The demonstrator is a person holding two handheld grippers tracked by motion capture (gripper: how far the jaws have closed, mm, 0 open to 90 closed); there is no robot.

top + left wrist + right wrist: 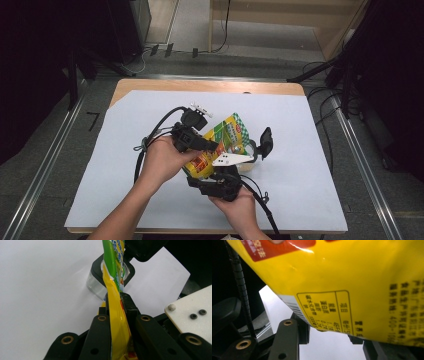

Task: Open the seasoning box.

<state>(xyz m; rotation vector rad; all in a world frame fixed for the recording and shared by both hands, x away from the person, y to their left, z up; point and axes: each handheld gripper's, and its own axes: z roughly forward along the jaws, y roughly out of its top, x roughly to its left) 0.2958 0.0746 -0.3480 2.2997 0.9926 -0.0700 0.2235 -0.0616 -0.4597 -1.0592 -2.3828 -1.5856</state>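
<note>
My left tongs [117, 305] are clamped on the yellow-green pouch [220, 142], its long axis slanting up over the clear container [96, 286] on the worktop [310, 150]; my right tongs [329, 336] stand apart just beneath the pouch's lower end, nearer it.

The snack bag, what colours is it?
Yellow with a green top; the bag shows best in the high view.
</note>
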